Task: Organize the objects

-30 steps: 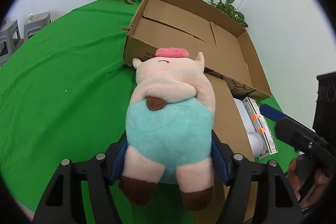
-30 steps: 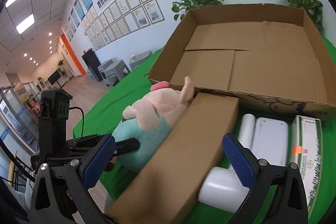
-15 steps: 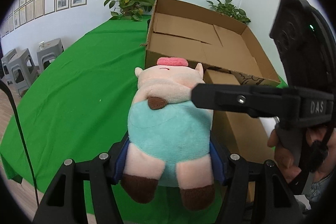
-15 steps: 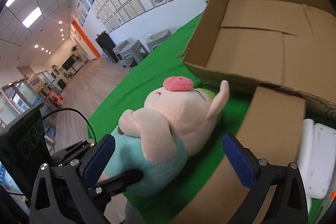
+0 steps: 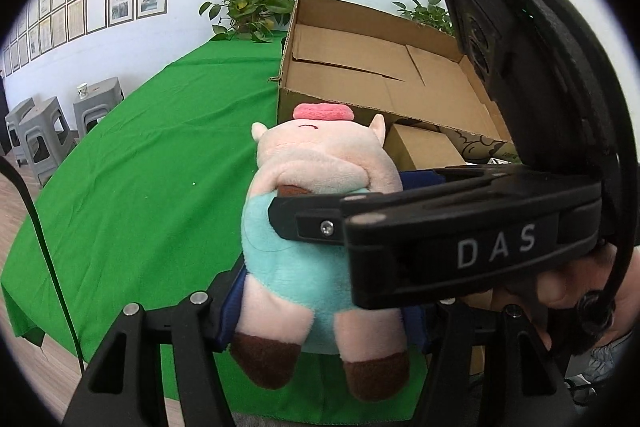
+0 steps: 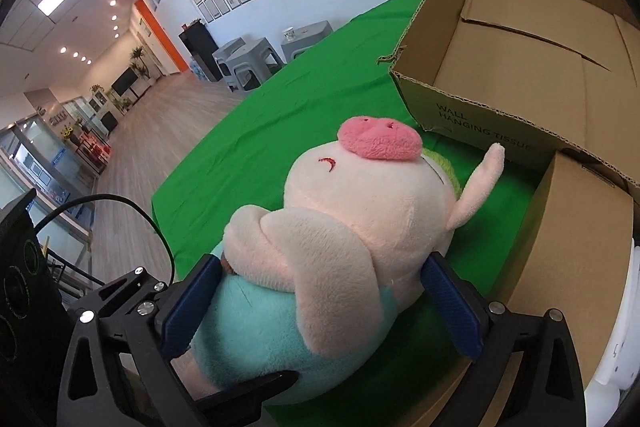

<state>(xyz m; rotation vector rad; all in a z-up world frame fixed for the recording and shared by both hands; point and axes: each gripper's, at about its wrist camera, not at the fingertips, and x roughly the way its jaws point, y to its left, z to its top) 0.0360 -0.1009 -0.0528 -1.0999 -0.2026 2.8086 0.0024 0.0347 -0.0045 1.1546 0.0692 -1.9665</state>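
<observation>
Left gripper point(image 5: 320, 303) clamps the pig point(image 5: 320, 227) by its hips (lifted for handover) while right gripper point(image 6: 320, 307) closes around its belly, pads not yet pressing.

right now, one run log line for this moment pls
left gripper: shut on plush pig | right gripper: closing around pig's middle, pads not pressing yet | cardboard box: empty behind

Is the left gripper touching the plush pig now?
Touching. In the left wrist view the left gripper has its blue fingers pressed into both sides of the plush pig, which hangs between them above the green tablecloth.
</observation>
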